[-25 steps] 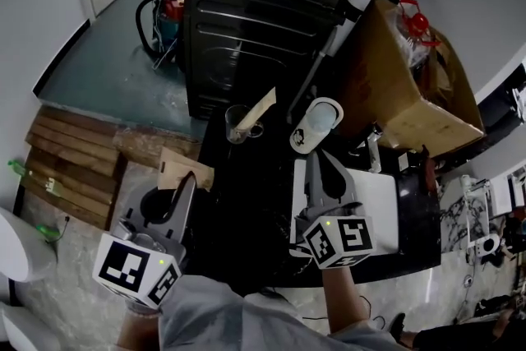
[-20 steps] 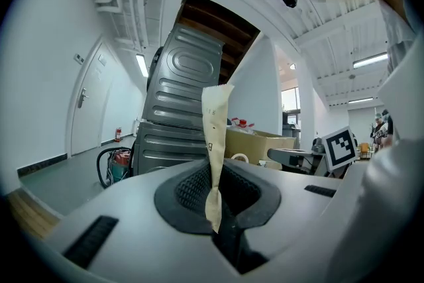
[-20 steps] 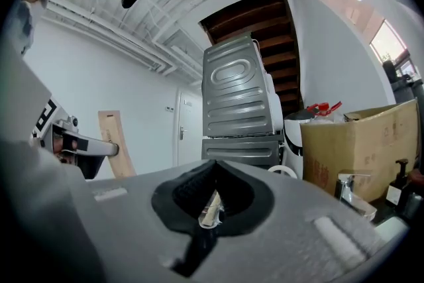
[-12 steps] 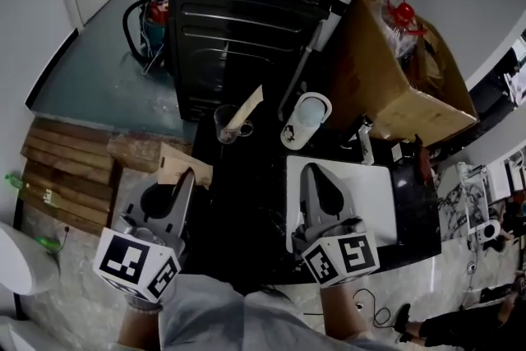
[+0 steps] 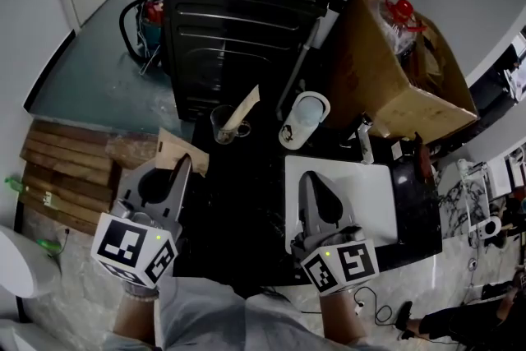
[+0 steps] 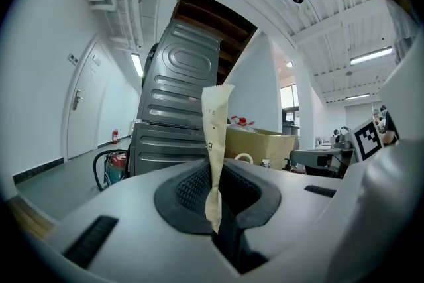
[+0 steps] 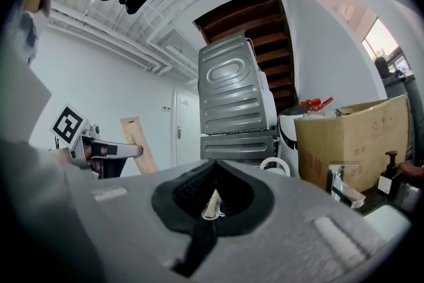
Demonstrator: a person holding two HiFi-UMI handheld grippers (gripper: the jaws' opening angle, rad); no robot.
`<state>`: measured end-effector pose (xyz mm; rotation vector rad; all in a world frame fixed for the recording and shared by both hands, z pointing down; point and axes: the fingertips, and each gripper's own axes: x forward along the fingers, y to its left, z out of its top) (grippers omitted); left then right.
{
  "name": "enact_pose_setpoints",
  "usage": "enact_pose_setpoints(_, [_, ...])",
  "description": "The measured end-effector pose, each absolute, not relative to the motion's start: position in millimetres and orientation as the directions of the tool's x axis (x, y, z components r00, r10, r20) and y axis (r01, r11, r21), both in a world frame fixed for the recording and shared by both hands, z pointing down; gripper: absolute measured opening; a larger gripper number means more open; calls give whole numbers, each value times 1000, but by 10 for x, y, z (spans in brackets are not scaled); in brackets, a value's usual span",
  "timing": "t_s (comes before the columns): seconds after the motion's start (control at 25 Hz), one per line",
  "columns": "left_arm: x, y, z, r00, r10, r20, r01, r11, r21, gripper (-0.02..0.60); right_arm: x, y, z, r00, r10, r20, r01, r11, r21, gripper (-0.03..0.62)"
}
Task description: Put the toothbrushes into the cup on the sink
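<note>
Nearest you, your left tool [image 5: 183, 166] is pinched on a toothbrush [image 6: 215, 136] in a cream paper sleeve. The sleeve stands upright out of the ribbed black pads, and its lower end is squeezed thin between them. Your right tool [image 5: 306, 177] has its jaws pressed together. It hangs over the near left edge of the white rectangular sink [image 5: 376, 197], and I see nothing gripped in it. Both tools reach out over the glossy black surface [image 5: 246, 210], which runs between them. A chrome tap [image 5: 364, 136] stands at the sink's far rim. Farther along the surface, well apart from both tools, a clear glass cup [image 5: 220, 127] already holds a second sleeved toothbrush [image 5: 244, 107], which leans to the right. A white cup [image 5: 300, 121] sits just beside it. Behind them rise two stacked dark-grey appliances [image 5: 238, 12] with ribbed metal panels, and an open cardboard box [image 5: 394, 70] is at their right. Off to the left, weathered wooden pallets [image 5: 74, 177] lie on the grey-green floor [image 5: 107, 70].
</note>
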<state>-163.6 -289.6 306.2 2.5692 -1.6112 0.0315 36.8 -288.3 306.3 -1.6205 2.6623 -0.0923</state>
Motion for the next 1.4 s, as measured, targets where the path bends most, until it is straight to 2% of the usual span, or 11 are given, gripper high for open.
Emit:
enact_pose_setpoints(0.52, [-1580, -3529, 2850, 433, -901, 26, -901, -432, 21, 30, 488, -2889, 3139, -447, -894, 29, -892, 443, -87, -2])
enact_pose_setpoints(1.4, [-1354, -4554, 3649, 433, -882, 187, -899, -439, 11, 29, 677, -2915, 3436, -437, -894, 99, -897, 425, -118, -2])
